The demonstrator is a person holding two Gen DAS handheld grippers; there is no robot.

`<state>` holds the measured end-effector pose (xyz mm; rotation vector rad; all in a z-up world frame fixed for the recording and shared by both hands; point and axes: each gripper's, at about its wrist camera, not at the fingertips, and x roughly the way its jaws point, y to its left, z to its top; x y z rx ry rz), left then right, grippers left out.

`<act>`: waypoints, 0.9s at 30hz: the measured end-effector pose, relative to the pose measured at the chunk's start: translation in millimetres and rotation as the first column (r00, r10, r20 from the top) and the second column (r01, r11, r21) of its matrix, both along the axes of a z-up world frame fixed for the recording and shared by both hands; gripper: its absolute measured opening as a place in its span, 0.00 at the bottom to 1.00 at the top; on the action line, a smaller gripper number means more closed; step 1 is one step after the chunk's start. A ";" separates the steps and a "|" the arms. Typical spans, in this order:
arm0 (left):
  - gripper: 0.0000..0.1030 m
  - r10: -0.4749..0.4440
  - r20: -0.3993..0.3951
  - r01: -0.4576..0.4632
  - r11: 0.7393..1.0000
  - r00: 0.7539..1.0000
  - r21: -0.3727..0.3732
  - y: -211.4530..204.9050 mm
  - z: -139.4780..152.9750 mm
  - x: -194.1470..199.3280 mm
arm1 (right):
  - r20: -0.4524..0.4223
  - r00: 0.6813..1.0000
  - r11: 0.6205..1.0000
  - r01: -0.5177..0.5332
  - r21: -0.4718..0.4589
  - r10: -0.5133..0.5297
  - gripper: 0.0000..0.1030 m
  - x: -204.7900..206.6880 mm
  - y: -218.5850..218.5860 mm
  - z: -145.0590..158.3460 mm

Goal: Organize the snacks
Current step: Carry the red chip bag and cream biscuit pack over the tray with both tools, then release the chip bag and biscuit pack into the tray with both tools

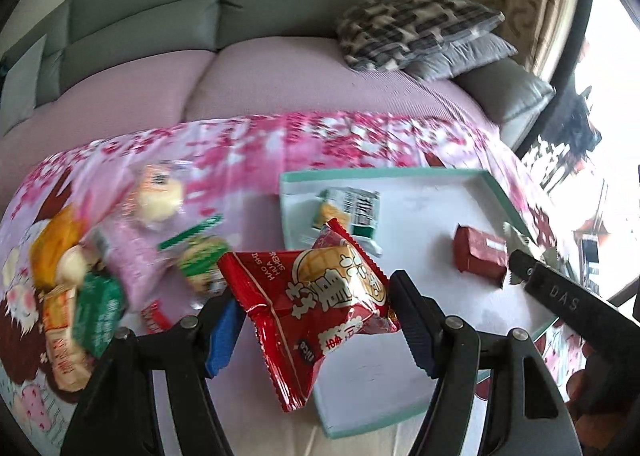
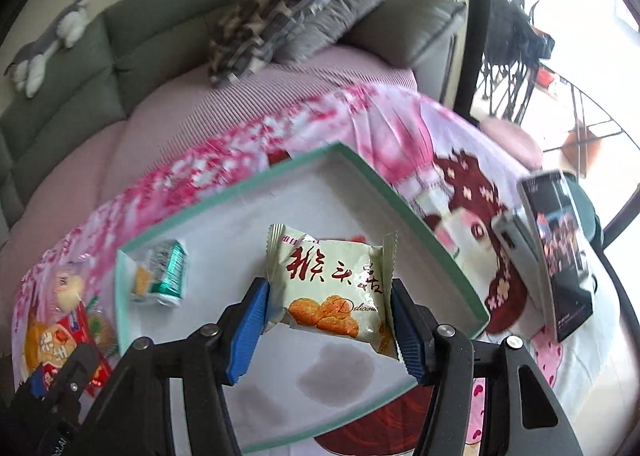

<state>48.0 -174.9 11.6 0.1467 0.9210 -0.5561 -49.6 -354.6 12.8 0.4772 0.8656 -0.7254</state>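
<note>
My left gripper (image 1: 312, 296) is shut on a red snack packet (image 1: 308, 308), which hangs over the near left edge of a white tray with a teal rim (image 1: 384, 174). A green-and-white packet (image 1: 354, 215) and a dark red packet (image 1: 478, 256) lie in the tray. My right gripper (image 2: 328, 292) is shut on a cream biscuit packet (image 2: 336, 296) above the tray's rim (image 2: 248, 185); the green-and-white packet (image 2: 164, 272) lies at the tray's left end. The right gripper (image 1: 516, 256) shows beside the dark red packet.
Several loose snacks (image 1: 80, 276) are piled on the pink floral cloth (image 1: 280, 143) left of the tray, with the pile (image 2: 68, 328) also in the right wrist view. A phone on a stand (image 2: 556, 252) stands right of the tray. A sofa with cushions (image 1: 416, 27) lies behind.
</note>
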 end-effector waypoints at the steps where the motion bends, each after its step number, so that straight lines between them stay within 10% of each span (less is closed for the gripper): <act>1: 0.70 -0.014 0.000 0.014 1.000 1.000 0.007 -6.0 -3.8 -0.7 | -0.006 1.000 1.000 0.003 0.006 -0.003 0.61 -0.2 -0.7 -3.2; 27: 0.72 -0.086 -0.079 0.090 0.995 0.993 0.048 -46.6 -40.5 7.8 | -0.062 0.998 0.999 -0.020 0.046 0.023 0.63 1.4 -1.1 -26.7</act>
